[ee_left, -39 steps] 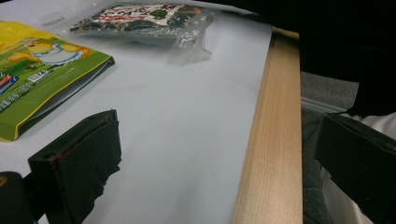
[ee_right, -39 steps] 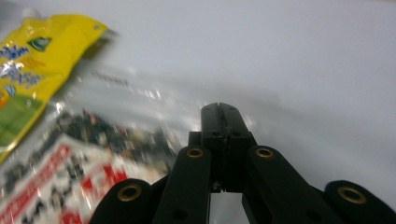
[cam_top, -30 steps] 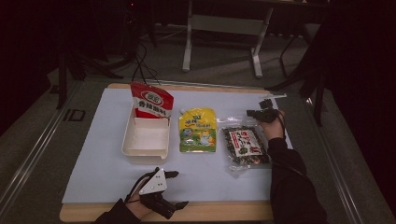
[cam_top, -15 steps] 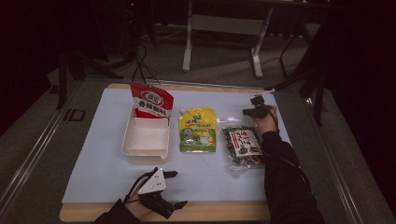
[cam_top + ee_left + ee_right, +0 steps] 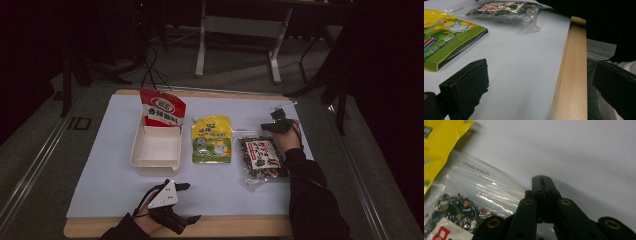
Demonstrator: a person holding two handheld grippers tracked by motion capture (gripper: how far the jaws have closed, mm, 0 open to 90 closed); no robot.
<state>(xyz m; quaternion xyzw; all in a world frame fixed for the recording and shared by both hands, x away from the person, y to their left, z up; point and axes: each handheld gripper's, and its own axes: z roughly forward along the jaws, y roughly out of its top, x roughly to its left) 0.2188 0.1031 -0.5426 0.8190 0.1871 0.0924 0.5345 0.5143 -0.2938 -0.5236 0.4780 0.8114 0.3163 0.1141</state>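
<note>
Right of centre on the desk [image 5: 100, 165]: clear snack bag [image 5: 261, 156], right claw [image 5: 276, 124] closed, empty, at its upper edge. Yellow pouch [image 5: 211, 140] alongside; red pouch [image 5: 161, 110] propped in white tray [image 5: 156, 150]. Lower left: left claw [image 5: 187, 202] open, empty.

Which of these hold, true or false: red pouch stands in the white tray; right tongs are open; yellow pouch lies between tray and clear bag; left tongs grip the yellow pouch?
1. The red pouch stands in the white tray. True.
2. The right tongs are open. False: the jaws are shut together, at the edge of the clear bag.
3. The yellow pouch lies between tray and clear bag. True.
4. The left tongs grip the yellow pouch. False: the jaws stand apart over the table's near edge, holding nothing.
</note>
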